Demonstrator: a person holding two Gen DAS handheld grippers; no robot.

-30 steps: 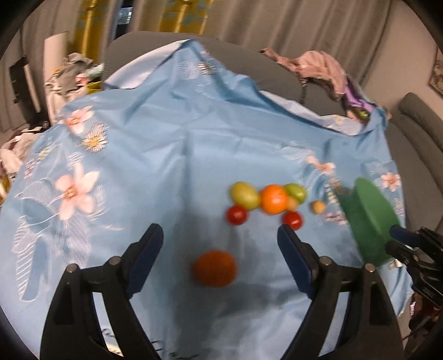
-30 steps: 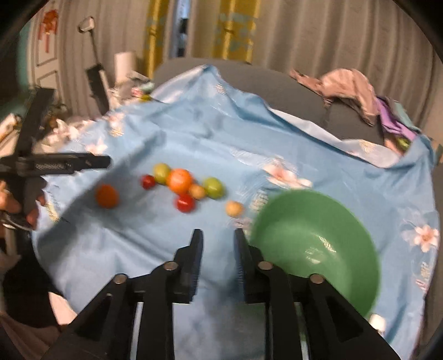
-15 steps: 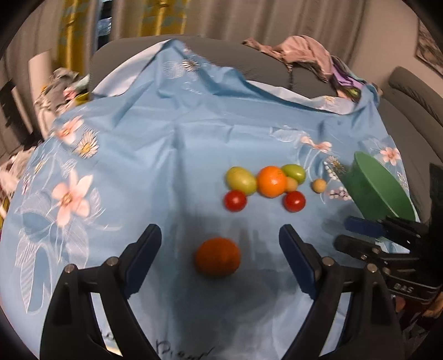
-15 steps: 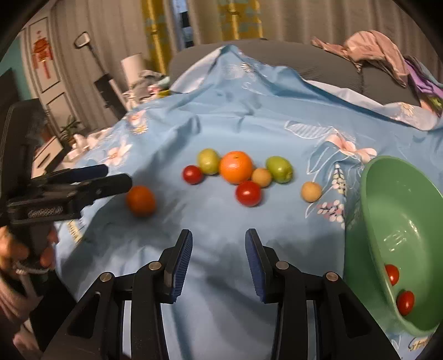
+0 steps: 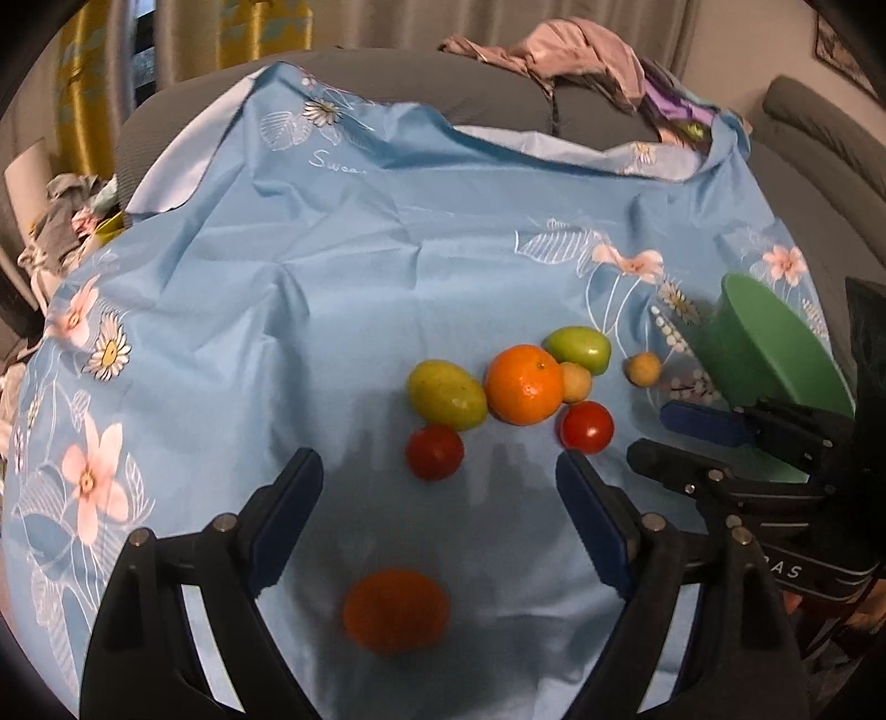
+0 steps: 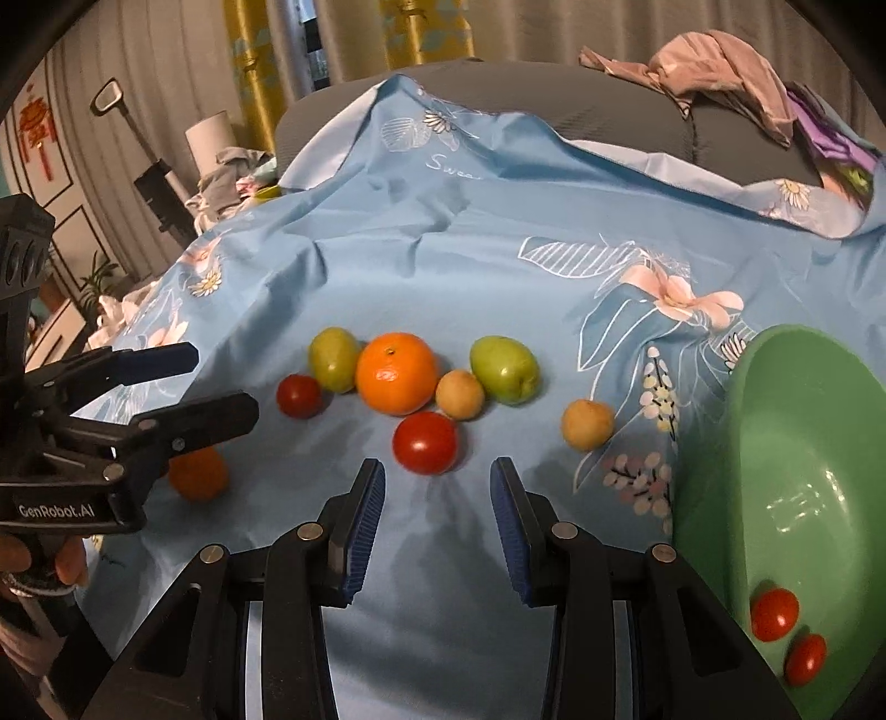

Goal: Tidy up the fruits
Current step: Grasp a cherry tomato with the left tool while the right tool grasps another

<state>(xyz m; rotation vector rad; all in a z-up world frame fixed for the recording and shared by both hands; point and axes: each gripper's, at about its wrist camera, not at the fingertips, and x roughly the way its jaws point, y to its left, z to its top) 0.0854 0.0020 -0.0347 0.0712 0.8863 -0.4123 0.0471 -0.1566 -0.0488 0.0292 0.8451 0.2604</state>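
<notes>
We see a blue cloth [image 6: 443,243] with pink and white flowers spread over a grey sofa [image 6: 498,94], with curtains [image 6: 498,27] behind it and a heap of clothes [image 6: 720,72] at about 1 o'clock.

On the cloth we count eight loose fruits. There are two oranges: a big orange [image 6: 396,373] in the middle of the bunch, and a lone orange [image 5: 395,611] off by itself, nearest our left gripper. There are two green fruits: one green fruit [image 6: 333,359] touches the big orange at its 9 o'clock, and the other green fruit [image 6: 504,369] sits at its 3 o'clock. There are two red tomatoes on the cloth: one tomato [image 6: 425,442] at the big orange's 5 o'clock, and a second tomato [image 6: 299,395] at its 8 o'clock. There are two small yellow fruits: one small yellow fruit [image 6: 459,394] touches the big orange, and the other yellow fruit [image 6: 587,424] sits apart, nearer the bowl.

The green bowl [image 6: 786,421] is at 3 o'clock in the right wrist view. It holds two little red tomatoes [image 6: 774,606] low down, close together.

Our left gripper [image 5: 437,493] is spread wide and holds nothing. The lone orange lies between its two arms, not touching the blue pads [image 5: 595,526].

Our right gripper [image 6: 437,498] is partly spread and holds nothing. The near tomato sits just past its tips.
</notes>
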